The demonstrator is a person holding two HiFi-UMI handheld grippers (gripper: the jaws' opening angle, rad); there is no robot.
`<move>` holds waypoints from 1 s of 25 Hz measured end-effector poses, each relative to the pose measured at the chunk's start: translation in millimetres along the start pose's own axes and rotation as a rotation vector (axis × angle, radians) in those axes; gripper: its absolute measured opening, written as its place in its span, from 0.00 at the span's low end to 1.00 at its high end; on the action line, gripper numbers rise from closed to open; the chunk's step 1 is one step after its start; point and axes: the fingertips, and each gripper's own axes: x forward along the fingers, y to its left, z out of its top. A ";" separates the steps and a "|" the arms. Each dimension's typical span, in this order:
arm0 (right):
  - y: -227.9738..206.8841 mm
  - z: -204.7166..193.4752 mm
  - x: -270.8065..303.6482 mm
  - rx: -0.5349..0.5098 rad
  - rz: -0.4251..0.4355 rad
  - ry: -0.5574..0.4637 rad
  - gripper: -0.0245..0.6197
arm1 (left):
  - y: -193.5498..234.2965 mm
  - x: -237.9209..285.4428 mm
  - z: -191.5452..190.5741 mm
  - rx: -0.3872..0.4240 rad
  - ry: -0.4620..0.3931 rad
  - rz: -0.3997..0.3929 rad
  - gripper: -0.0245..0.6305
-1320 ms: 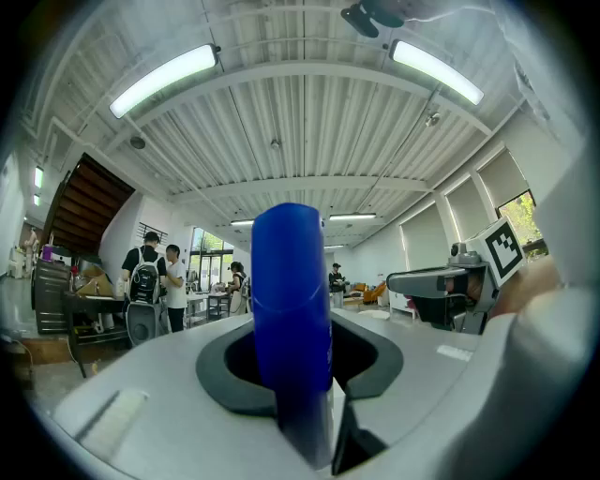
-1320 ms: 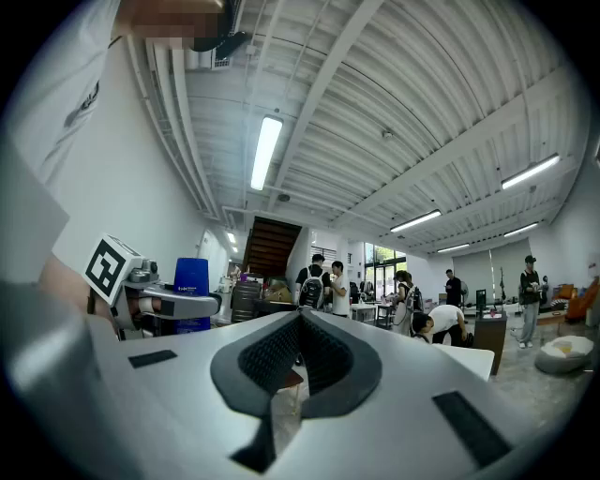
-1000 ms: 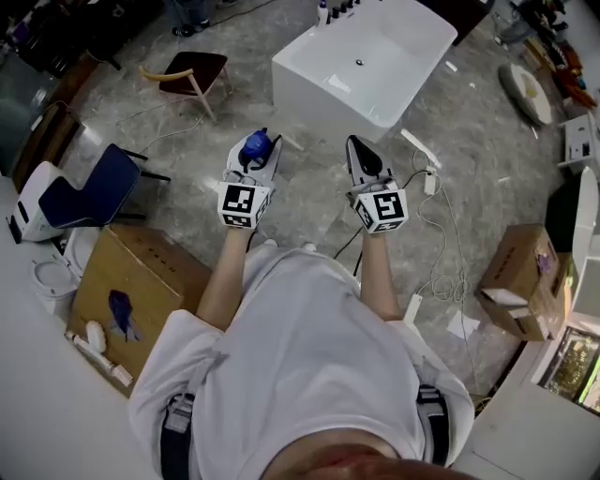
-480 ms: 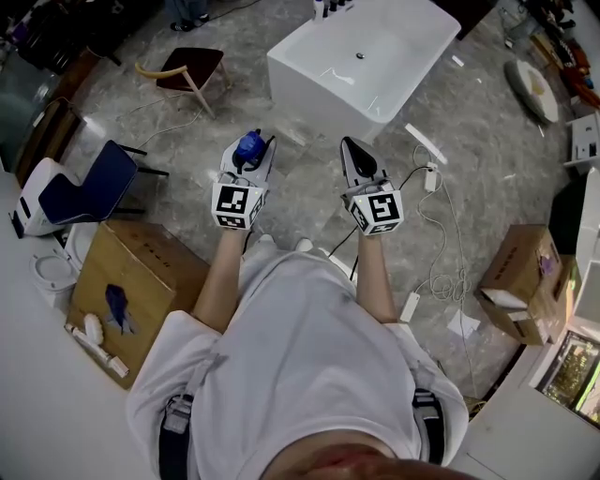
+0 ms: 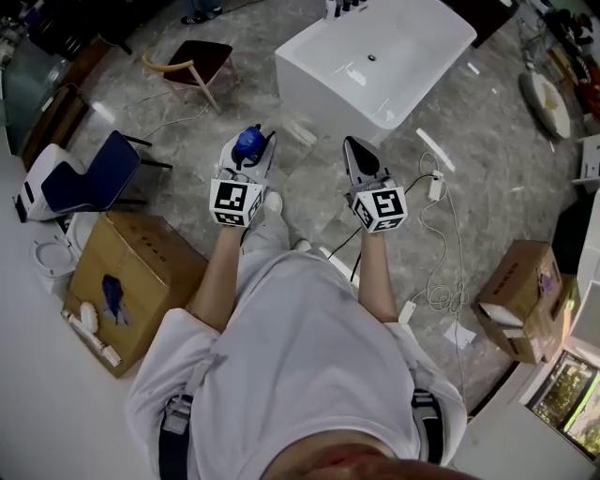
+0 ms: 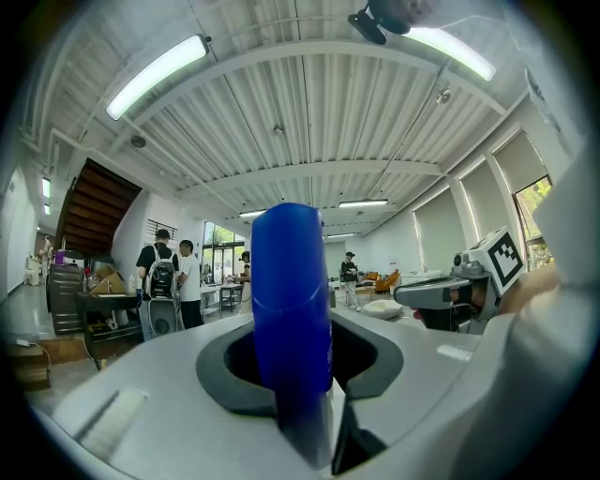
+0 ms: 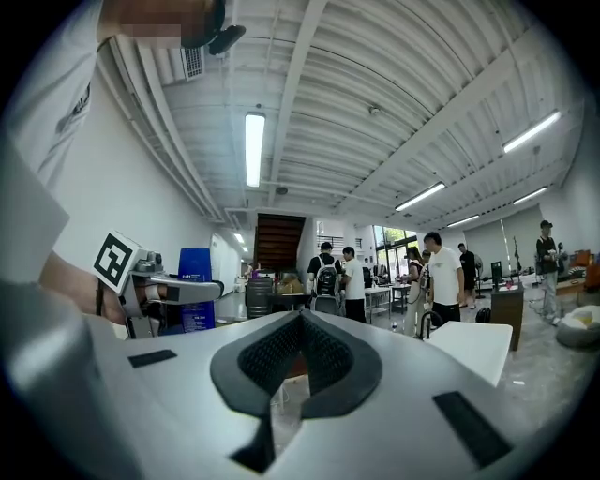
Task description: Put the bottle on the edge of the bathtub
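Note:
My left gripper (image 5: 251, 155) is shut on a blue bottle (image 5: 247, 141), held over the grey floor short of the white bathtub (image 5: 309, 58). In the left gripper view the bottle (image 6: 291, 291) stands upright between the jaws and hides the gap. My right gripper (image 5: 355, 146) hangs level beside it, shut and holding nothing. In the right gripper view its pads (image 7: 281, 352) meet at the tip. That view also shows the bottle (image 7: 195, 272) to its left and the tub's white corner (image 7: 473, 347) to its right. Small bottles (image 5: 345, 7) stand on the tub's far rim.
A wooden chair (image 5: 197, 64) and a blue chair (image 5: 84, 178) stand to the left, with a cardboard box (image 5: 127, 281) near them. Cables and a power strip (image 5: 434, 187) lie on the floor to the right, beside another box (image 5: 520, 295). People (image 7: 441, 277) stand in the background.
The person has stepped forward: a shoe now shows under the left gripper and the floor objects have shifted slightly. Both grippers keep the same pose, and the bottle is still held.

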 end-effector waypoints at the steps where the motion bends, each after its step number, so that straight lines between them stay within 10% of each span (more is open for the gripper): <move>1: -3.3 -0.2 5.6 -0.002 0.001 0.000 0.04 | 3.7 5.7 -0.5 0.002 -0.002 0.002 0.23; 25: -121.2 2.1 259.7 -0.086 -0.097 0.120 0.04 | 206.3 241.8 -8.0 -0.029 0.010 -0.137 0.23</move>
